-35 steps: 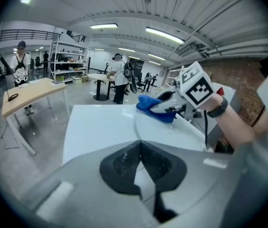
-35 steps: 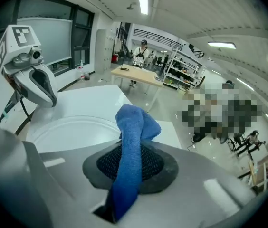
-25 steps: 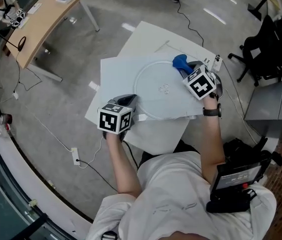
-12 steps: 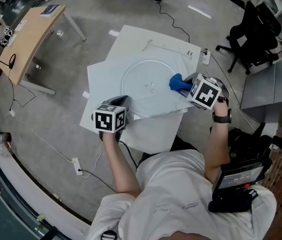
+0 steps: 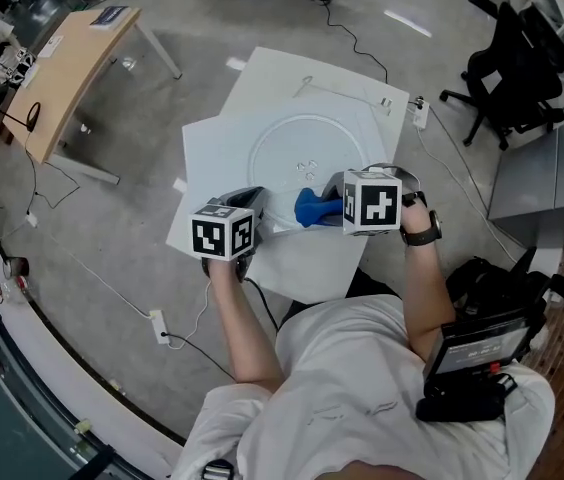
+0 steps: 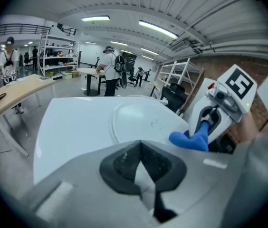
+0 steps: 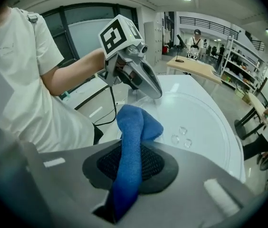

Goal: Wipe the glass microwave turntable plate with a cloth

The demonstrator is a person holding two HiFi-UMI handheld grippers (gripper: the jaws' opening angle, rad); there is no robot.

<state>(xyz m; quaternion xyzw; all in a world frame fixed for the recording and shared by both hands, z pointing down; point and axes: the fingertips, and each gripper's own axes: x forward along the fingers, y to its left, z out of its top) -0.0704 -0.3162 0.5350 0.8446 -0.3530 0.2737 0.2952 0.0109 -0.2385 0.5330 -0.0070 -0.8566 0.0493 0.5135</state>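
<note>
We are seeing the round, clear glass plate lying flat on a white board, its three small centre bumps reading most clearly in the right gripper view. Over the plate's near rim the right gripper is clamping a fuzzy blue cloth, its long axis running along the jaws, rounded end pointing at the left gripper, whose jaws are pressing together beside that rim.

Lab hall: metal shelving, worktables, concrete floor.
</note>
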